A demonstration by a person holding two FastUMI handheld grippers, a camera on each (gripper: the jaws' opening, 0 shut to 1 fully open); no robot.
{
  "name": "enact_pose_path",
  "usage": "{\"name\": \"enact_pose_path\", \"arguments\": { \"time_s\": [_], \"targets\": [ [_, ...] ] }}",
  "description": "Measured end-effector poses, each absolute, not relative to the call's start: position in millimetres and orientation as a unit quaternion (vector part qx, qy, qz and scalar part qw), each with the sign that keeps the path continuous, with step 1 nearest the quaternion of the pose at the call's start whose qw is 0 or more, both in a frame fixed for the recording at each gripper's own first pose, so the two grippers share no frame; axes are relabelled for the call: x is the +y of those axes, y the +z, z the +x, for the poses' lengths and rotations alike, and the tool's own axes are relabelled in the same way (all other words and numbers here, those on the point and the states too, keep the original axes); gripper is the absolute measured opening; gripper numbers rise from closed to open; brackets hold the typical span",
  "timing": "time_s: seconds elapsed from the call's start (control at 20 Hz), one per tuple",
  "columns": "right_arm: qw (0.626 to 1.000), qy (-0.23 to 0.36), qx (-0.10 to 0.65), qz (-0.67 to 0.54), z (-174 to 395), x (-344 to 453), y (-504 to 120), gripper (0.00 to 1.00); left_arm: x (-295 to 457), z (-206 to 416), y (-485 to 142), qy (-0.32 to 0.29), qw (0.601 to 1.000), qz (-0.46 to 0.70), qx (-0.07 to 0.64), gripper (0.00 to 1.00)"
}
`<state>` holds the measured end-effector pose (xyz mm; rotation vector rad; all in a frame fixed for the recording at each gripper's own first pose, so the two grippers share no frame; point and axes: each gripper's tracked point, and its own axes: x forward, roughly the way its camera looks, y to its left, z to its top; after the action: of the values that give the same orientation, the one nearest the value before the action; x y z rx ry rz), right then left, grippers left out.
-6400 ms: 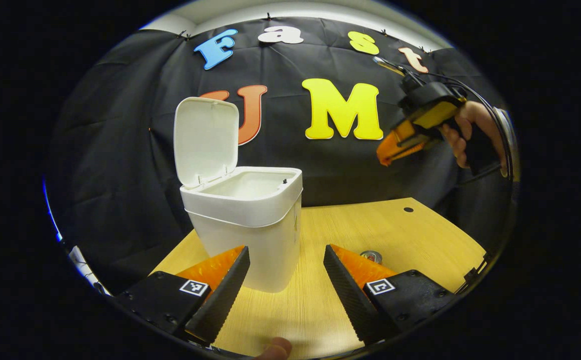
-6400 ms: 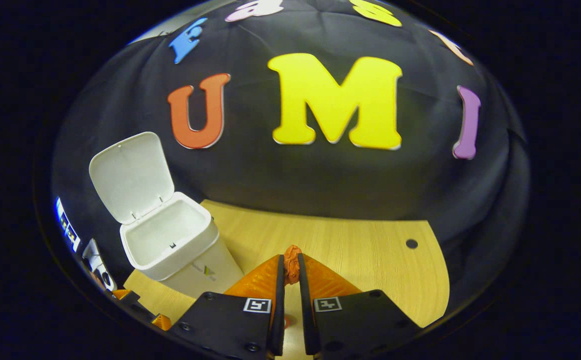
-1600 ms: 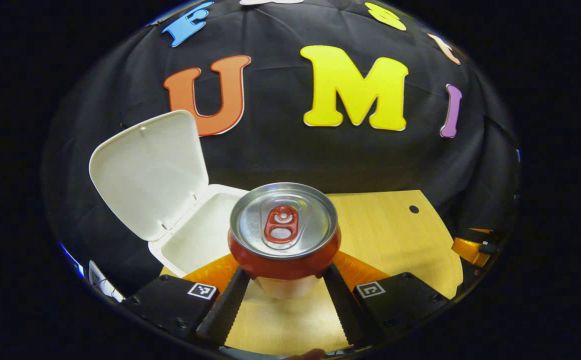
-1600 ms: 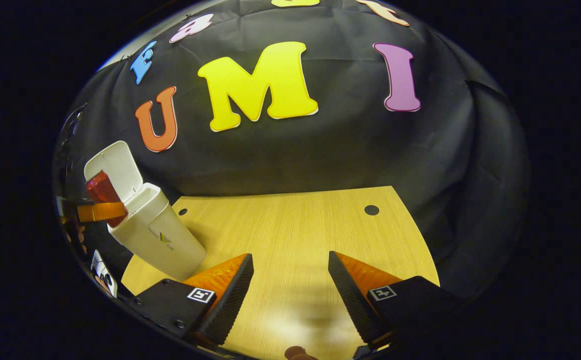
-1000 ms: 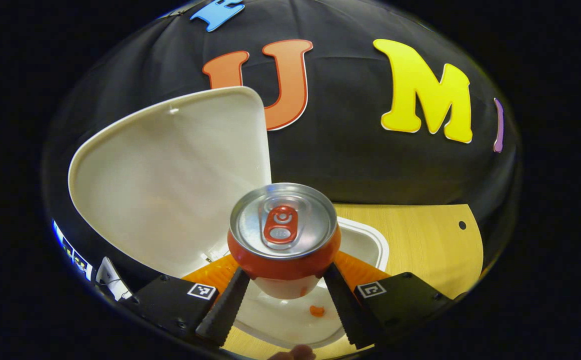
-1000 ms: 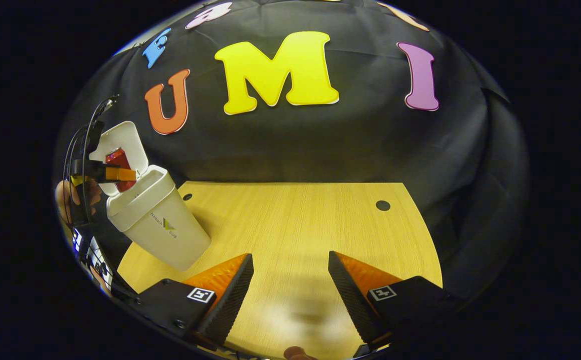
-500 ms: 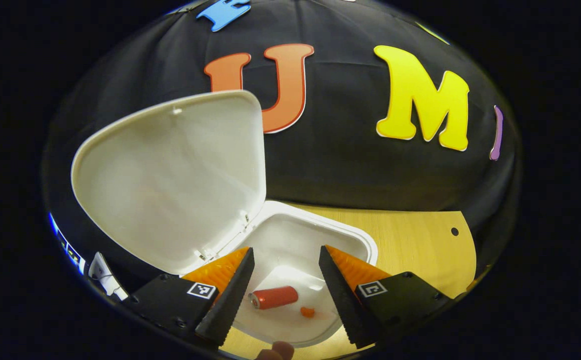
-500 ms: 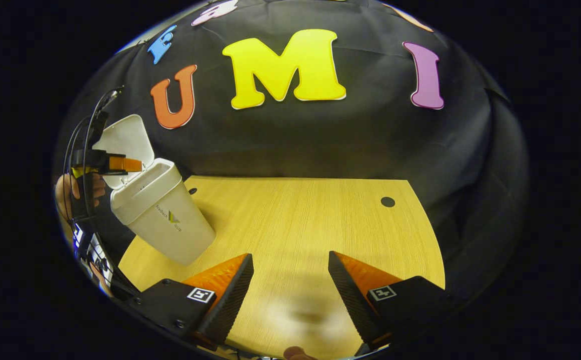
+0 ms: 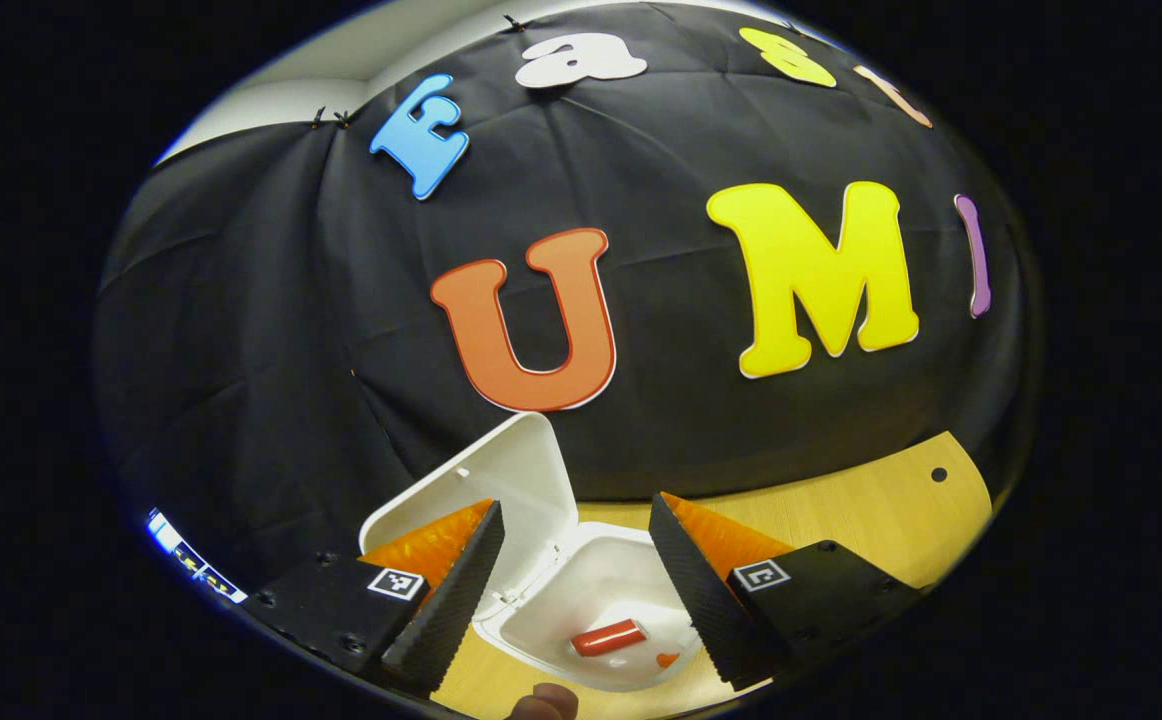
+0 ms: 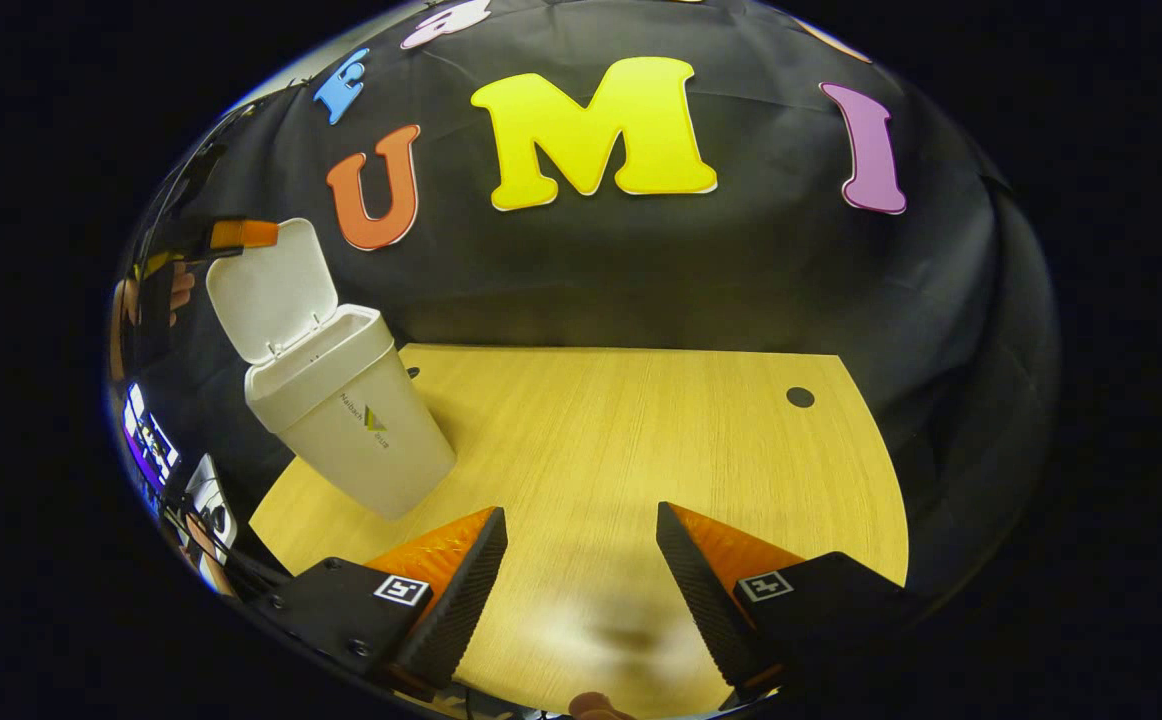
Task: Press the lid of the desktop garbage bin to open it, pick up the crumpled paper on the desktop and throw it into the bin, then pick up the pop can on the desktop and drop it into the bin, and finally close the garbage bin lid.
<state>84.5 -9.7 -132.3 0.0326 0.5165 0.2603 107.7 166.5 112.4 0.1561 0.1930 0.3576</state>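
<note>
The white garbage bin (image 9: 541, 645) stands with its lid (image 9: 501, 480) raised. On its floor lie the red pop can (image 9: 608, 637) on its side and a small orange crumpled paper (image 9: 667, 660). My left gripper (image 9: 576, 515) hangs open high above the bin's mouth, nothing between its fingers. In the right gripper view the bin (image 10: 361, 430) stands at the table's left with its lid (image 10: 266, 285) up, and the left gripper (image 10: 236, 235) hovers by the lid's top edge, held by a hand (image 10: 176, 290). My right gripper (image 10: 581, 520) is open over the wooden table (image 10: 641, 440).
The tabletop has a small round hole (image 10: 799, 397) near its far right corner and another hole (image 10: 412, 372) just behind the bin. The black cloth wall closes off the back. Bright equipment (image 10: 151, 440) sits past the table's left edge.
The can left my left gripper and dropped into the bin about half a second ago. Since then the left gripper has risen well above the bin. The right gripper has barely moved.
</note>
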Motion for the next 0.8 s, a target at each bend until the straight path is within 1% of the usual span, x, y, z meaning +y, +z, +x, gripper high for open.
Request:
{"name": "enact_pose_path", "arguments": {
  "time_s": [0.15, 0.25, 0.3, 0.35, 0.4, 0.45, 0.5, 0.6, 0.8],
  "targets": [
    [0.957, 0.126, 0.258, 0.022, 82, -13, -138, 0.94, 184, 106, 145, 0.206, 0.974, 0.064, 0.071, 0.96],
    [0.956, 0.128, 0.262, 0.032, 79, -13, -140, 0.96, 201, 107, 166, 0.227, 0.971, 0.052, 0.059, 0.95],
    [0.956, 0.129, 0.263, 0.033, 78, -13, -141, 0.94, 213, 107, 173, 0.240, 0.968, 0.040, 0.055, 0.96],
    [0.956, 0.128, 0.262, 0.031, 78, -14, -140, 0.96, 226, 109, 178, 0.253, 0.966, 0.025, 0.050, 0.96],
    [0.957, 0.127, 0.259, 0.027, 77, -16, -140, 0.94, 240, 112, 182, 0.267, 0.962, 0.006, 0.048, 0.96],
    [0.958, 0.126, 0.257, 0.024, 77, -17, -139, 0.95, 255, 115, 180, 0.281, 0.959, -0.009, 0.049, 0.96],
    [0.958, 0.126, 0.256, 0.021, 76, -18, -138, 0.95, 270, 116, 178, 0.302, 0.952, -0.017, 0.054, 0.96],
    [0.960, 0.118, 0.252, 0.016, 77, -24, -137, 0.96, 290, 127, 165, 0.325, 0.943, -0.031, 0.063, 0.96],
    [0.961, 0.112, 0.254, 0.020, 74, -28, -139, 0.96, 304, 139, 121, 0.342, 0.930, -0.084, 0.107, 0.97]
  ]
}}
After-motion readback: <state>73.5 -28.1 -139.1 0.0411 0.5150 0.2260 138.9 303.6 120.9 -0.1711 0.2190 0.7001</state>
